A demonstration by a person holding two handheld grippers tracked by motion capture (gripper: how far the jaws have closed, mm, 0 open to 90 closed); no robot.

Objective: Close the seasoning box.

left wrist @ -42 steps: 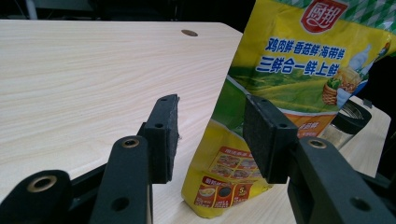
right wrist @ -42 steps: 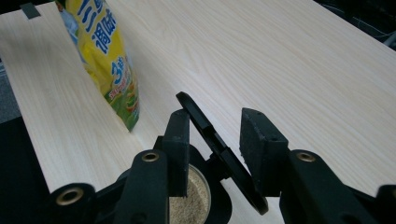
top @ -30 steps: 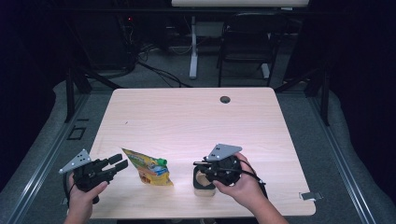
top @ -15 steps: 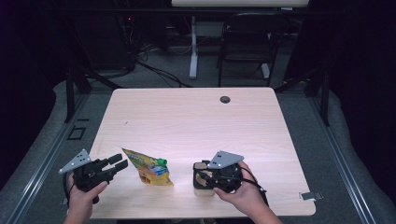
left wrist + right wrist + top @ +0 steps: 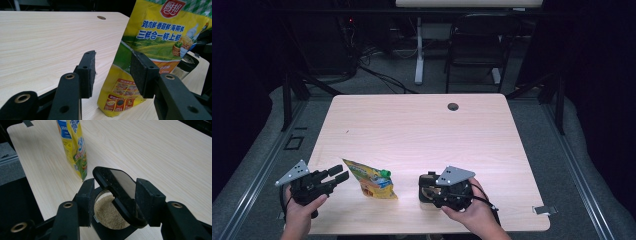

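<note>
— Now, where is the yellow seasoning pouch (image 5: 373, 181) placed?

— It is seen standing near the front edge of the wooden table (image 5: 422, 130), between the two grippers. In the left gripper view the pouch (image 5: 155, 50) is found just ahead of the jaws and to their right, its printed face turned toward the camera.

— How is the left gripper (image 5: 338, 176) held?

— It is held low over the table, left of the pouch, with its jaws spread apart and nothing caught between them (image 5: 112, 72).

— And the right gripper (image 5: 428, 186)?

— It is set over a black-framed jar (image 5: 110, 220) filled with pale granules (image 5: 108, 213). The jar's hinged lid (image 5: 120, 192) is seen tipped up at a slant between the pads. The jaws have just been opening; the lid lies between them, close against the right pad, but whether it is pressed cannot be told. The left pad is parted from it.

— How are pouch and jar related?

— They are kept apart, the jar (image 5: 432, 187) standing right of the pouch.
</note>
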